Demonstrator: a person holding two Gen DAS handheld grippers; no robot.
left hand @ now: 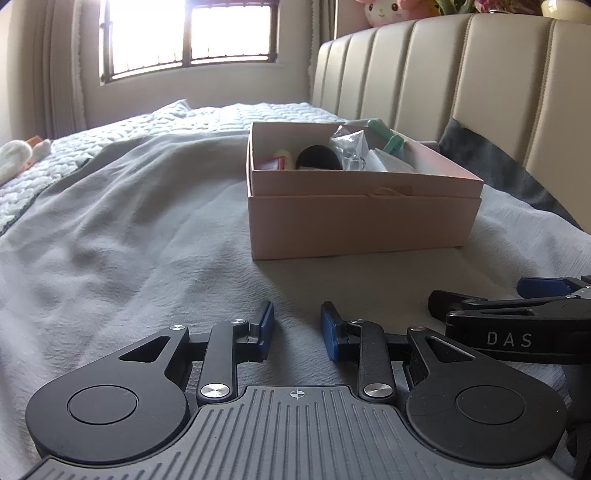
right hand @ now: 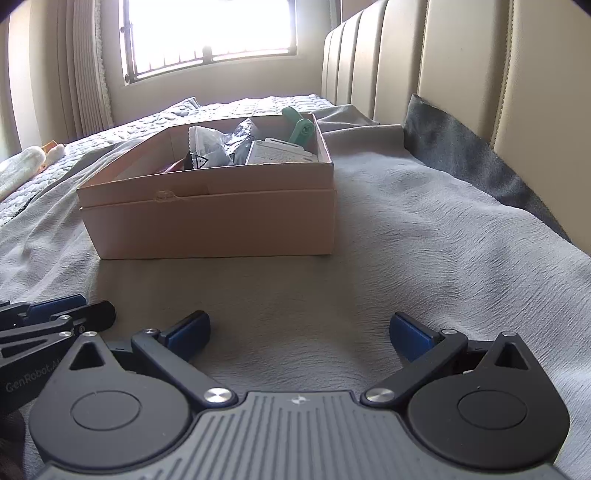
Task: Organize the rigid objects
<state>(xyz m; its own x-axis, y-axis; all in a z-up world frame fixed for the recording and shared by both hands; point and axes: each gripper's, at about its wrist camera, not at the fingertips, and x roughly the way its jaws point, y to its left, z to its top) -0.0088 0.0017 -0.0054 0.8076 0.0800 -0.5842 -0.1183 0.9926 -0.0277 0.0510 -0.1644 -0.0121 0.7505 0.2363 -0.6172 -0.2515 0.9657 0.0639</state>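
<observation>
A pink cardboard box (left hand: 354, 221) stands on the bed ahead of both grippers; it also shows in the right wrist view (right hand: 221, 225). Inside it lie a black round object (left hand: 318, 157), a red and yellow item (left hand: 279, 160), clear plastic packets (left hand: 349, 146), a white box (right hand: 277, 151) and a green clip (right hand: 301, 129). My left gripper (left hand: 297, 328) is low over the sheet, empty, with a narrow gap between its pads. My right gripper (right hand: 299, 332) is wide open and empty, to the right of the left one.
A grey sheet (left hand: 147, 240) covers the bed. A padded beige headboard (left hand: 480, 74) runs along the right, with a dark grey pillow (right hand: 461, 155) against it. A white plush toy (left hand: 18, 158) lies far left. A window (left hand: 188, 33) is behind.
</observation>
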